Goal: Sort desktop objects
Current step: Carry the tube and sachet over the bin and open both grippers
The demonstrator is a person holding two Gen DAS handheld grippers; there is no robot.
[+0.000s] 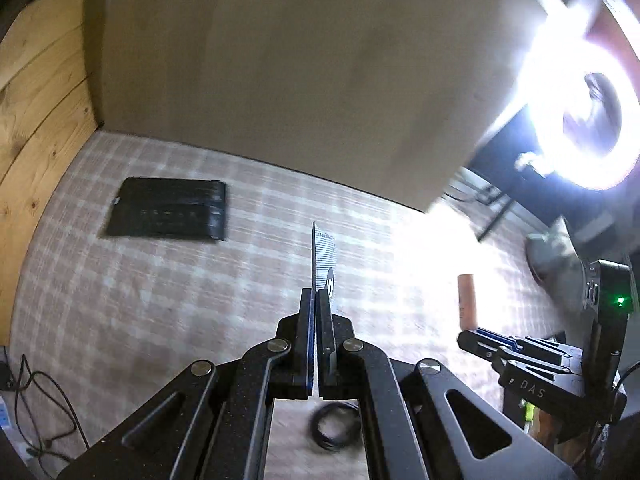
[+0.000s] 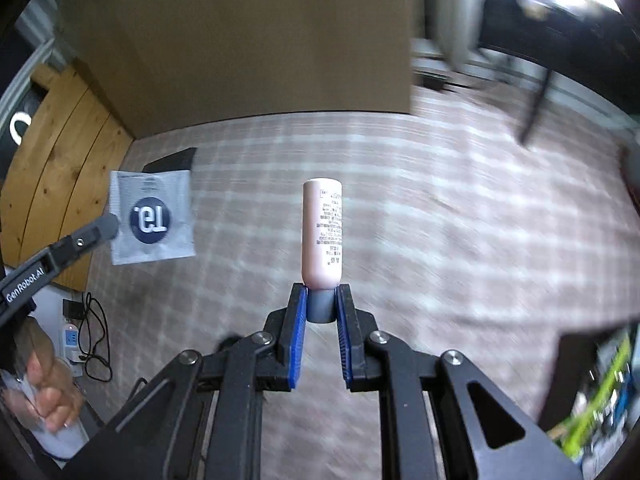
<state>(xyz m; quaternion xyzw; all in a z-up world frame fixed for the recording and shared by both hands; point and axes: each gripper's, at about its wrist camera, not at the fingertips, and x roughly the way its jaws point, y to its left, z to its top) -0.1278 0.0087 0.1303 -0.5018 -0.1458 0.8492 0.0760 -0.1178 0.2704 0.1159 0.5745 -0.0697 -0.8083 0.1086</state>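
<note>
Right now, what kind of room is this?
Probably a home desk or table used for filming: a checked tablecloth, a bright ring light, and a power strip with cables on the floor beside it.

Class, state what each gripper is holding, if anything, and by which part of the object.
The left gripper pinches the flat grey foil sachet by its edge. The right gripper clamps the pale pink plastic tube by its grey cap.
</note>
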